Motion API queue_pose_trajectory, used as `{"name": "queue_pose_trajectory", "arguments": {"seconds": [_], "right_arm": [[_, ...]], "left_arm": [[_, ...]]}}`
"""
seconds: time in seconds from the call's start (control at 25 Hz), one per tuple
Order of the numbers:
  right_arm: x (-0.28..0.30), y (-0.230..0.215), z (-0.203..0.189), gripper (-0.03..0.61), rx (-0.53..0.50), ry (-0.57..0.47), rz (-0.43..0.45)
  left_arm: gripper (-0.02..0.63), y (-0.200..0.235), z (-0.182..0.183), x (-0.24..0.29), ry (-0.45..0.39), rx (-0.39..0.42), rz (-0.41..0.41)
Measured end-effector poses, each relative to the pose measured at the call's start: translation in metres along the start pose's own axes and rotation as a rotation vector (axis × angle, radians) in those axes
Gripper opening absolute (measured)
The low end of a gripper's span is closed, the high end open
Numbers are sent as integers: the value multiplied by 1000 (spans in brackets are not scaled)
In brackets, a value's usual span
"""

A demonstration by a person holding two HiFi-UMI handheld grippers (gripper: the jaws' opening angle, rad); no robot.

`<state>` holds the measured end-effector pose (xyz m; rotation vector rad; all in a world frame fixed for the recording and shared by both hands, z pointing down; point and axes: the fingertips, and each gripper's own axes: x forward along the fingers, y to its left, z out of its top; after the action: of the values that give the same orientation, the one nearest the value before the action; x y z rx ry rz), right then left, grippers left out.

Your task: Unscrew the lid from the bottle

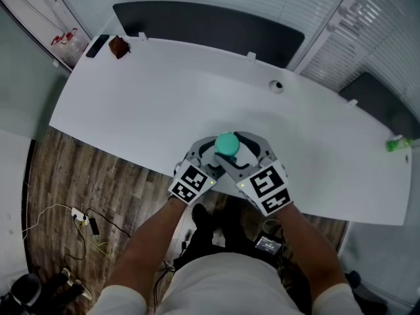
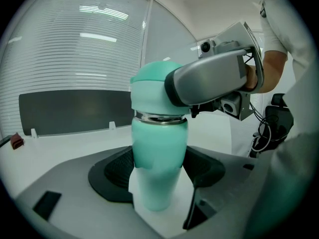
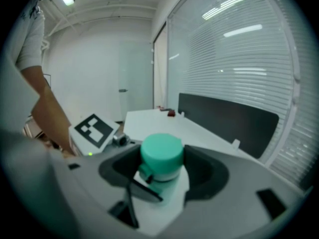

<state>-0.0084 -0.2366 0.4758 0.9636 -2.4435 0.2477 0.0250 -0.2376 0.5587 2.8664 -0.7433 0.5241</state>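
A mint-green bottle (image 2: pixel 158 169) stands upright near the front edge of the white table (image 1: pixel 164 104). Its round lid (image 1: pixel 227 144) (image 3: pixel 160 153) matches the body, and a steel ring (image 2: pixel 159 116) shows under the lid. My left gripper (image 2: pixel 158 173) (image 1: pixel 209 155) is shut on the bottle's body, low down, with a dark pad on each side. My right gripper (image 3: pixel 162 163) (image 1: pixel 241 148) is shut on the lid, coming from the right. One of its grey fingers (image 2: pixel 209 81) wraps the lid's side in the left gripper view.
A black phone (image 1: pixel 97 45) and a small brown object (image 1: pixel 119 46) lie at the table's far left corner. A cable hole (image 1: pixel 277 86) sits at the back, a green item (image 1: pixel 399 144) at the right edge. A dark panel (image 1: pixel 210 28) lines the far side.
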Motion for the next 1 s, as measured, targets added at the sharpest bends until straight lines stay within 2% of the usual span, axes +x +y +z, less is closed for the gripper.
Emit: {"name": "queue_pose_trajectory", "arguments": {"seconds": [0.56, 1.0], "right_arm": [[-13, 0, 11, 284, 11, -35, -18], [-21, -1, 17, 284, 14, -52, -30]], "left_arm": [[307, -1, -2, 0, 17, 1, 1], [311, 0, 2, -4, 40, 44, 11]]}}
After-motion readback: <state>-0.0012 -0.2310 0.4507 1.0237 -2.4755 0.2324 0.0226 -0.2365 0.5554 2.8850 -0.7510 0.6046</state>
